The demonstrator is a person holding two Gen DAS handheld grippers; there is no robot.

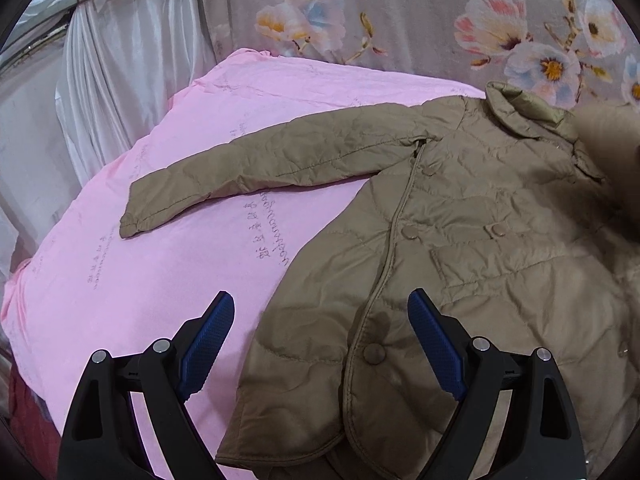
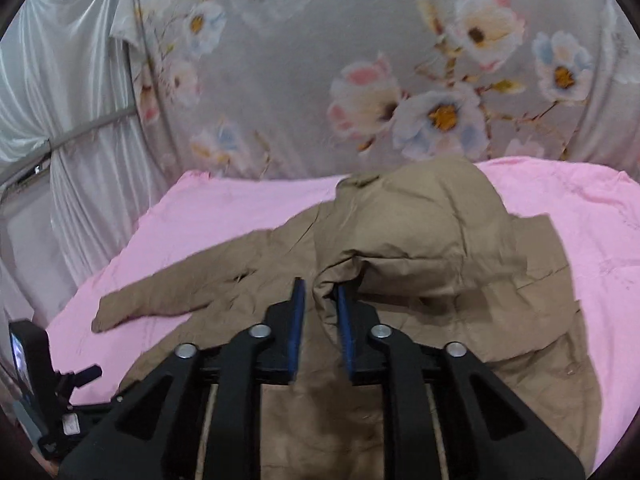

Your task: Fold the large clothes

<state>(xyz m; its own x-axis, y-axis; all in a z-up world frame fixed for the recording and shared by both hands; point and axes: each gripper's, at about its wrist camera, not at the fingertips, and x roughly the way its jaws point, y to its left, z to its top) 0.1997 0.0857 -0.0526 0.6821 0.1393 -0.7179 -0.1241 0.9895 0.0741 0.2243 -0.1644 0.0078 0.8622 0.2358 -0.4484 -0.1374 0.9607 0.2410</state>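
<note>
I'm folding the sleeve (image 2: 420,232) across the coat (image 1: 480,240) — right hand-held gripper (image 2: 320,300) clamped on it, left hand-held gripper (image 1: 320,328) apart; next, lay it flat.

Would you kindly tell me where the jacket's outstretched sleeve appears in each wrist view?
Left wrist: the outstretched sleeve crosses centre-left, cuff pointing left.
Right wrist: the sleeve lies lower left, cuff toward the left edge.
Shared landmark: the pink quilt beneath it.

A: Where is the left wrist view looking from?
B: It's looking down close over the tan coat (image 1: 460,240).
A: And the right?
B: It's facing flatter, sharing that coat and the pink quilt (image 2: 240,216).
</note>
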